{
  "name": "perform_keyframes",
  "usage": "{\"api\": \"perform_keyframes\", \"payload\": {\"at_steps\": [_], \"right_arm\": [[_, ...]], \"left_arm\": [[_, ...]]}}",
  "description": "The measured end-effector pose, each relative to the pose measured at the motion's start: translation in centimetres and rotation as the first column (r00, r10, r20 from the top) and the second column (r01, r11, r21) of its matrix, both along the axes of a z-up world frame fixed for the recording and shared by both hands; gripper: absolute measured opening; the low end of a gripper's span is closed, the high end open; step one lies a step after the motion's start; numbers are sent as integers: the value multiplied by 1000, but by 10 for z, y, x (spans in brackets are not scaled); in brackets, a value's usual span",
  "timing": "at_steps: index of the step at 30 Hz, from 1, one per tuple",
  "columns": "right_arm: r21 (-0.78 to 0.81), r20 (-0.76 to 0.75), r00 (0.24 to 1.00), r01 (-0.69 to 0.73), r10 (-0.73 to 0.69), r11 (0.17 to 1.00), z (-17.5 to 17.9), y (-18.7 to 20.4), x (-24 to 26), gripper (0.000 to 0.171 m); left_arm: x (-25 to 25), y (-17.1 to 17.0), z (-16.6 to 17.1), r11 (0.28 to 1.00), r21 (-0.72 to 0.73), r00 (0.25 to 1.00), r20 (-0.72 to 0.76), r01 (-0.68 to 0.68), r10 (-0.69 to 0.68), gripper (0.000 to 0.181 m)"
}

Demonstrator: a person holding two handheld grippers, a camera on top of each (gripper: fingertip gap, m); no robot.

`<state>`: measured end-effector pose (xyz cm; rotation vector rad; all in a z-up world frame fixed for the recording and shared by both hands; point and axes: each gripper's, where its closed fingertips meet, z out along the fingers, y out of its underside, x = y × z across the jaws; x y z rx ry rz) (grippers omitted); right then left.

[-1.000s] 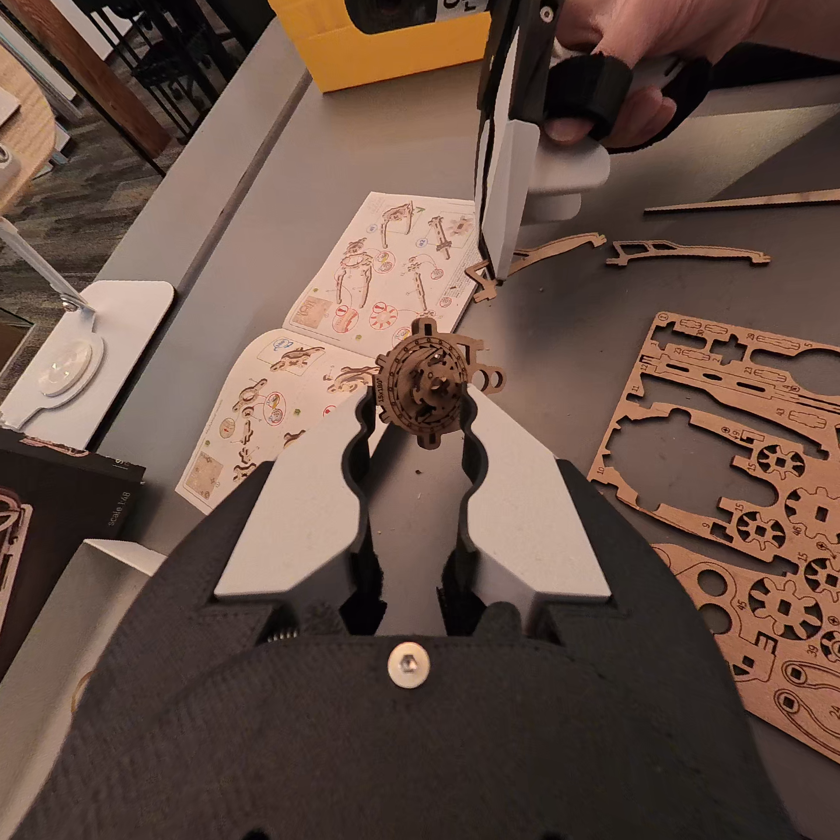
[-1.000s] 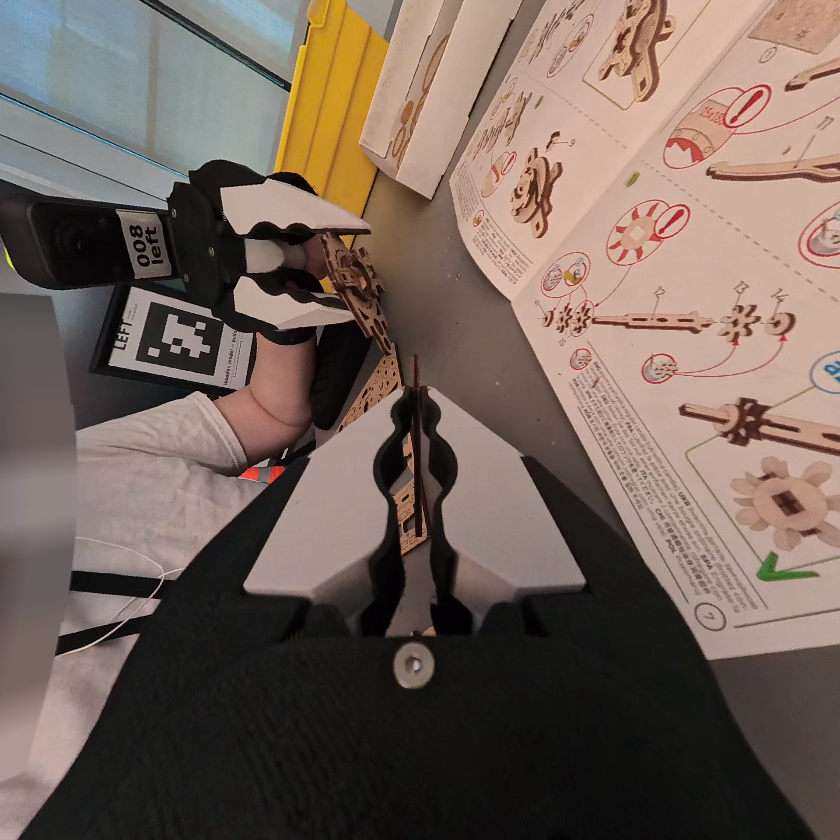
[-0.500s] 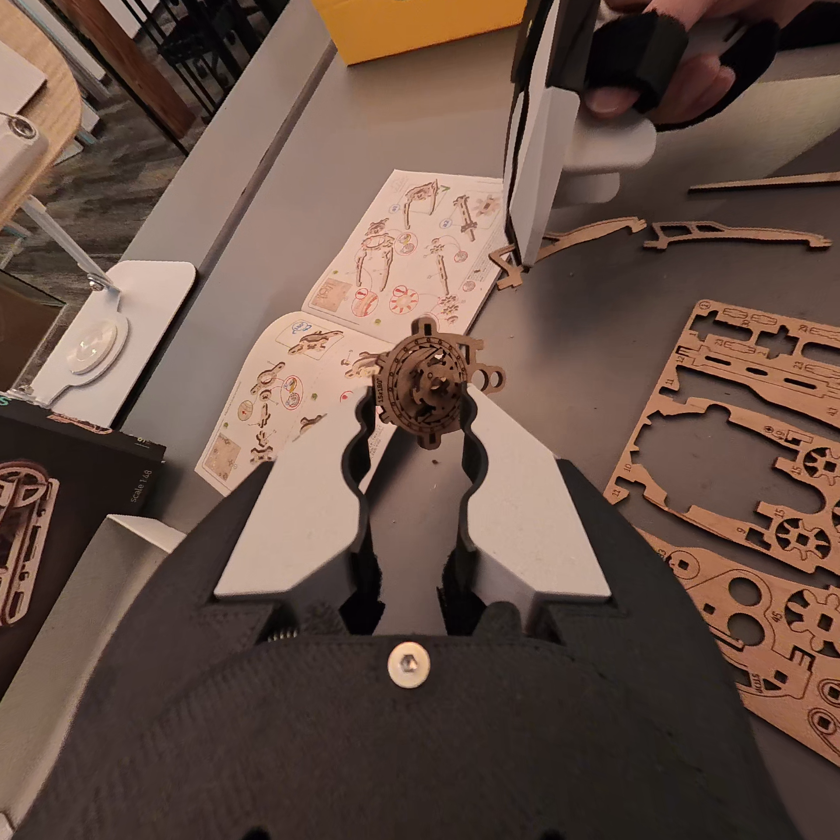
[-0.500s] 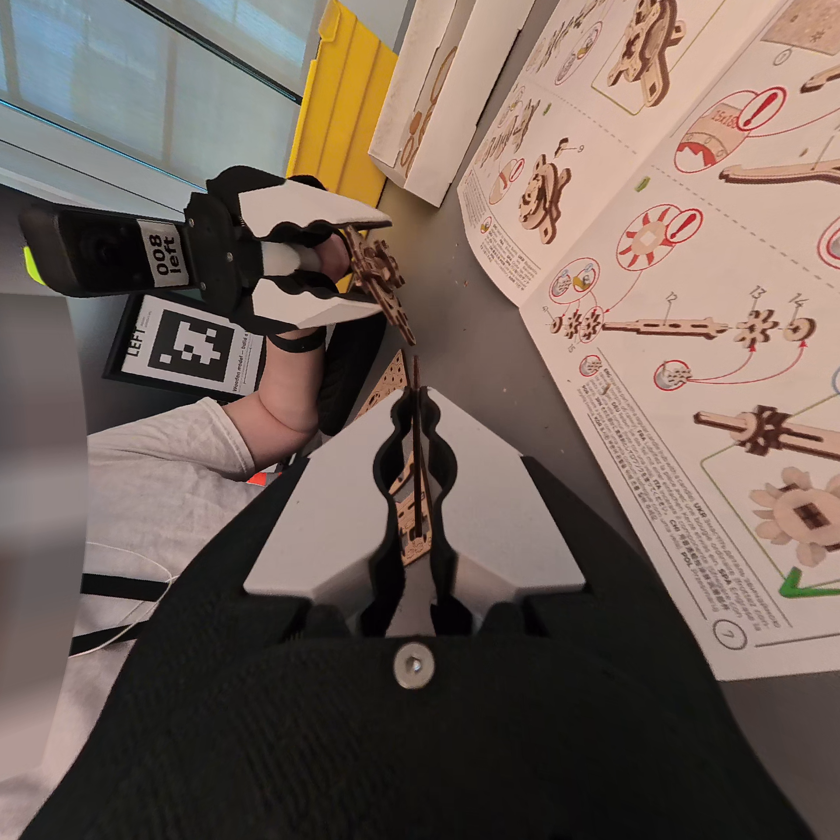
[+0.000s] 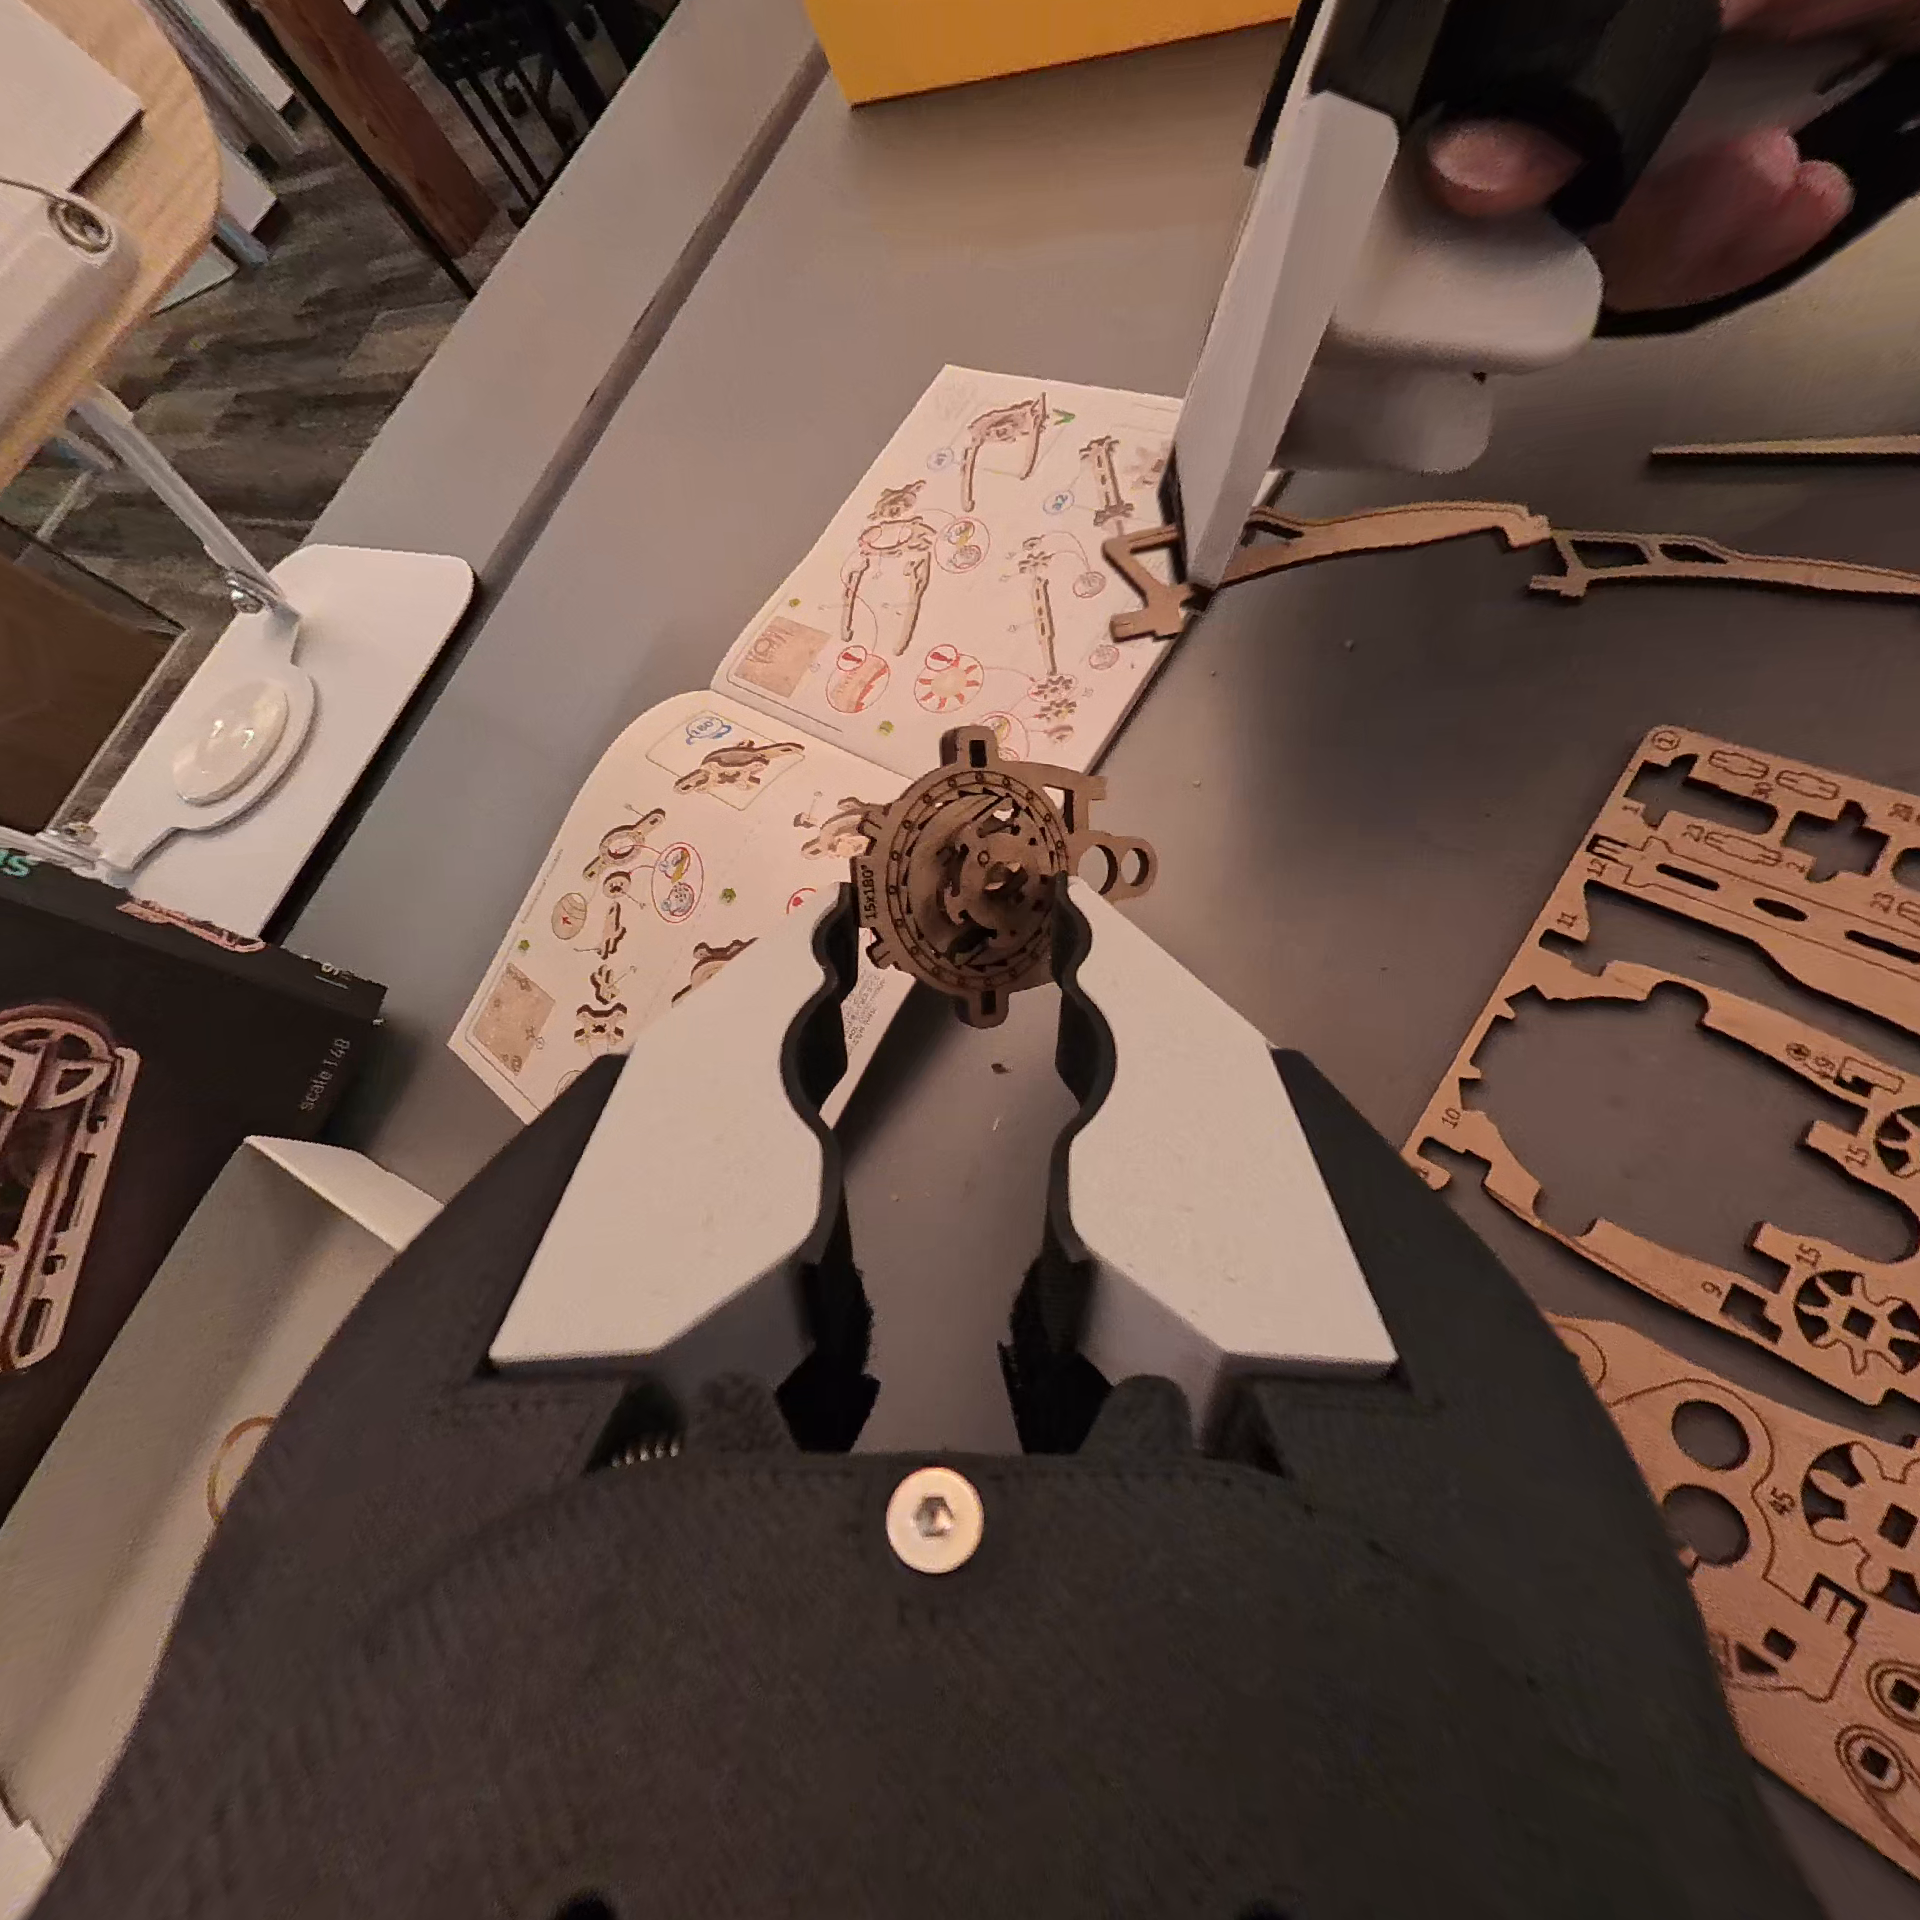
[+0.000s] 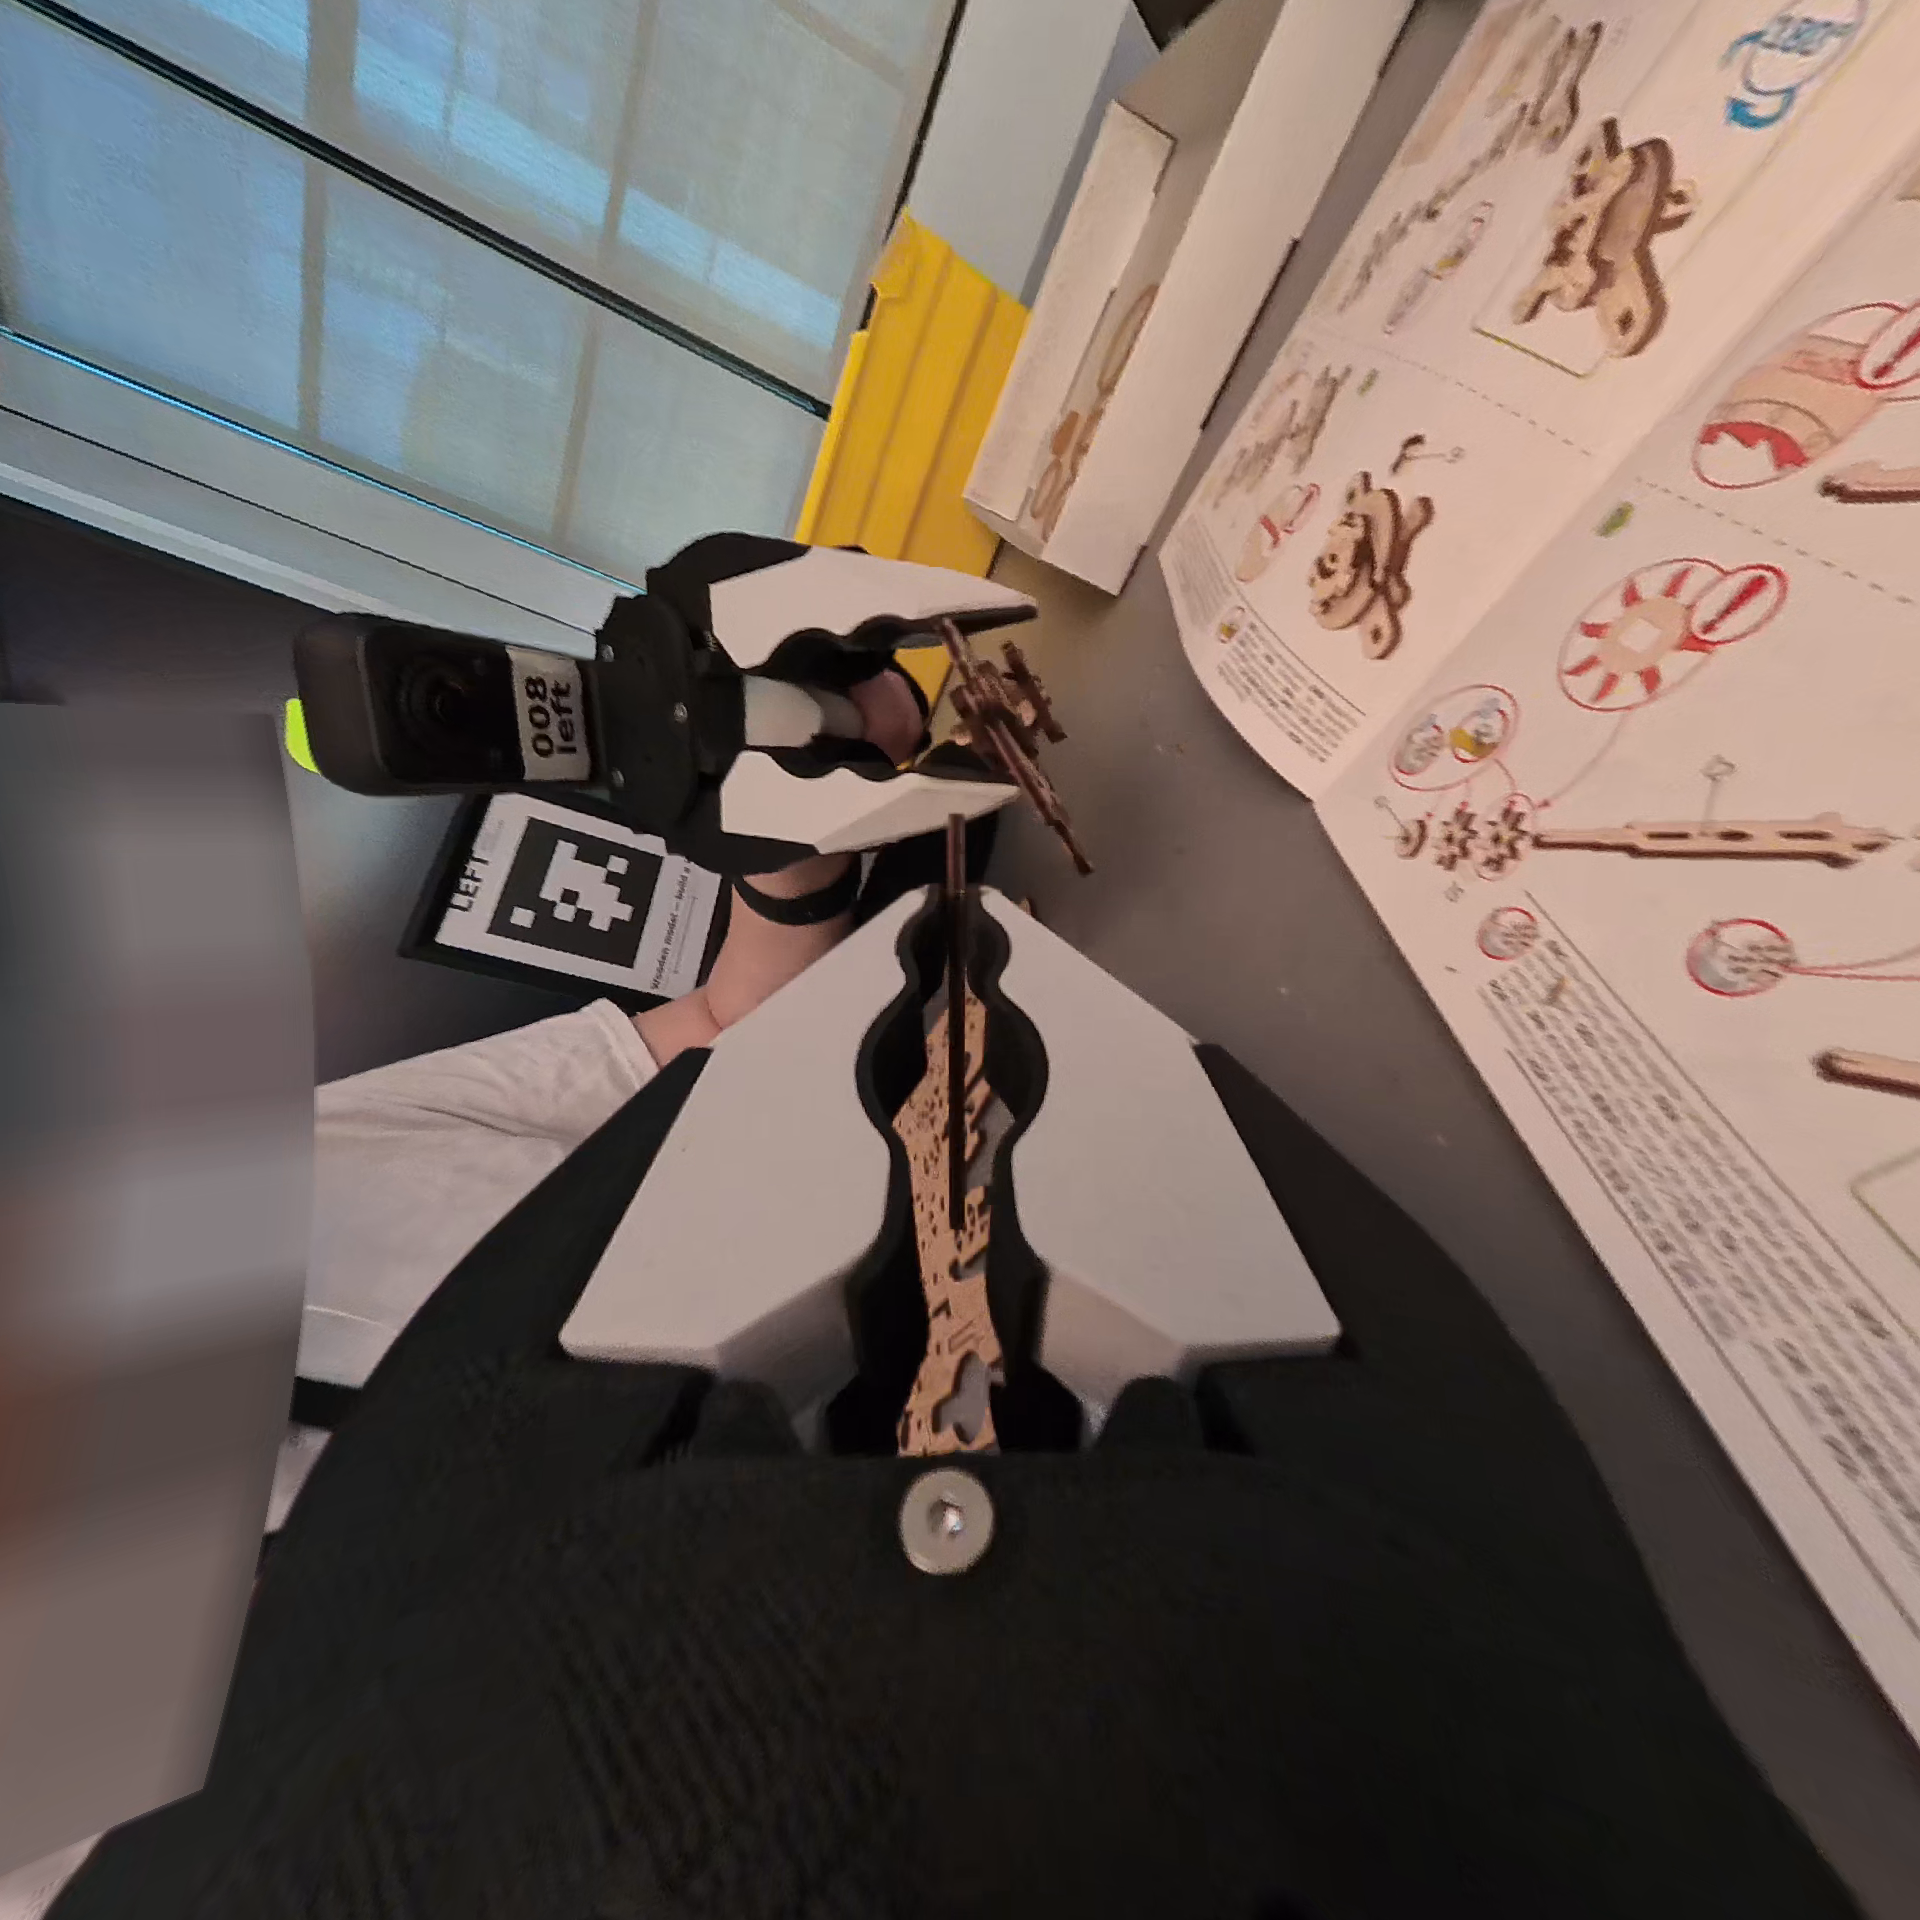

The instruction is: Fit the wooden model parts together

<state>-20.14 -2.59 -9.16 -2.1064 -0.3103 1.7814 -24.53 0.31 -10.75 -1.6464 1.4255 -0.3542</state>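
Note:
My left gripper (image 5: 956, 914) is shut on a round wooden gear assembly (image 5: 971, 883) and holds it above the grey table (image 5: 1351, 831). My right gripper (image 6: 954, 920) is shut on a thin flat wooden part (image 6: 954, 862), seen edge-on. In the left wrist view the right gripper (image 5: 1195, 556) is at the upper right, and its long curved part (image 5: 1351, 540) hangs low over the table by the booklet's edge. In the right wrist view the left gripper (image 6: 987, 707) and its assembly (image 6: 1003, 717) are just beyond the thin part's tip, a small gap apart.
An open instruction booklet (image 5: 935, 644) lies mid-table. A laser-cut wooden sheet (image 5: 1662, 1039) lies to the right, and a loose curved strip (image 5: 1714, 582) lies behind it. A yellow box (image 5: 1039, 52) is at the back. A black box (image 5: 156, 1091) and a white lamp base (image 5: 291, 707) are on the left. Across from one pair of fingers to the other is roughly 6 cm.
The two grippers have drawn closer. In the right wrist view the left gripper and its assembly moved right, nearer the thin part's tip. Both grips are unchanged.

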Motion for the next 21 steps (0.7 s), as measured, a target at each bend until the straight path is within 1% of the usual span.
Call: {"api": "perform_keyframes", "payload": {"at_steps": [4,11,21], "right_arm": [[-9,-44,998,39,-40,999,5,3,-5,0],[-24,-30,996,78,-78,997,-3,8,-9,0],[-16,22,996,88,-88,996,-13,9,-14,0]], "left_arm": [[1,2,-3,999,29,999,-33,-36,37,35],[3,2,-15,994,101,989,-136,-51,64,35],[9,-5,-13,991,122,987,-146,-54,72,35]]}}
